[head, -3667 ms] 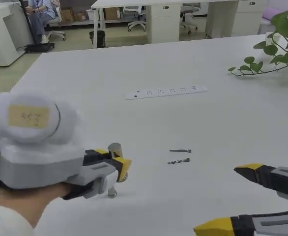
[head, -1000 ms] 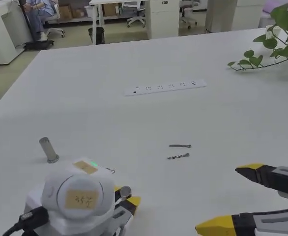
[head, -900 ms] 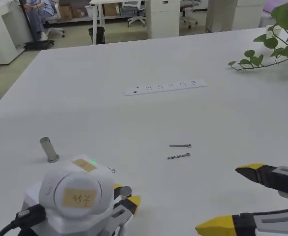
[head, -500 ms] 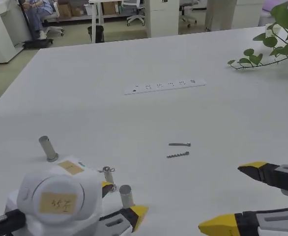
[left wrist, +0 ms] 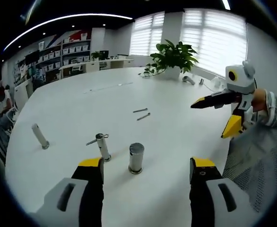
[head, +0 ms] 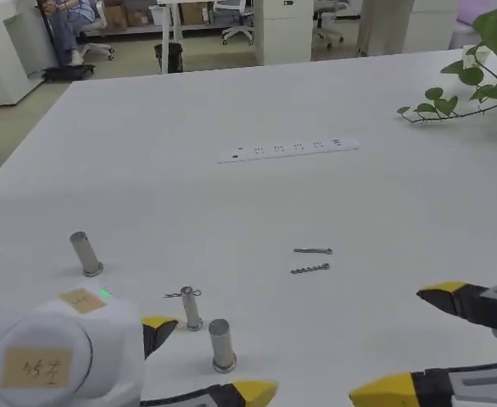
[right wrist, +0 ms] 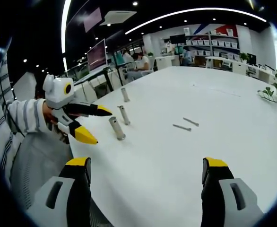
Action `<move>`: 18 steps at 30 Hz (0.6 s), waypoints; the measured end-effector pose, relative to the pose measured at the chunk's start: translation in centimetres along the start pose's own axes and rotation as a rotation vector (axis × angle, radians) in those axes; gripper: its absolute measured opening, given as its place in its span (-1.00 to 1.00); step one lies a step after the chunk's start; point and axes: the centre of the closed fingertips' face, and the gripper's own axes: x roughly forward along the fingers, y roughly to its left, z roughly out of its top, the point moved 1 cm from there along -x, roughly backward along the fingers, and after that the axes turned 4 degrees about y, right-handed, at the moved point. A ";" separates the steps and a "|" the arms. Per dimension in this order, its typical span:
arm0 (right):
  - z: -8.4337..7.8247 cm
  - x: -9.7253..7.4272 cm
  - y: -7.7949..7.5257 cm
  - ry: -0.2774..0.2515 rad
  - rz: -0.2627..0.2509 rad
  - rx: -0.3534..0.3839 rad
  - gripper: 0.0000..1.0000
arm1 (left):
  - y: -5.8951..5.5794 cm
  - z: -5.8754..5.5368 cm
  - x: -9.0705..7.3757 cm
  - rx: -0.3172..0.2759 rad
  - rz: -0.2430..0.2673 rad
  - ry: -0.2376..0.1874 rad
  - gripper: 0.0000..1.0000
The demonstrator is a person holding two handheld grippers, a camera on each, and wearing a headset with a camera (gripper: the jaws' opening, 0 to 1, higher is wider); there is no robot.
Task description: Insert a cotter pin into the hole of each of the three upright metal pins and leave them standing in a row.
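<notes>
Released, the bare metal pin [head: 221,339] stands free on the worktop [head: 359,195] just ahead of the left gripper's [left wrist: 146,164] spread fingers; the right gripper's [right wrist: 148,163] fingers gape too.

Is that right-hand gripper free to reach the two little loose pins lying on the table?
Probably yes. The right gripper has its jaws open and empty, and just bare table lies between it and the two loose cotter pins.
</notes>
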 end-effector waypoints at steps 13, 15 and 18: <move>0.1 0.1 -0.6 0.032 -0.002 -0.020 0.95 | 0.1 -0.7 -1.0 -0.024 -0.051 0.006 0.99; 0.2 0.0 -1.0 0.040 -0.015 -0.039 0.92 | 0.1 -0.8 -1.3 -0.025 -0.053 0.007 0.99; 0.3 0.0 -1.6 0.061 -0.022 -0.057 0.90 | 0.1 -0.8 -1.6 -0.047 -0.060 -0.008 0.99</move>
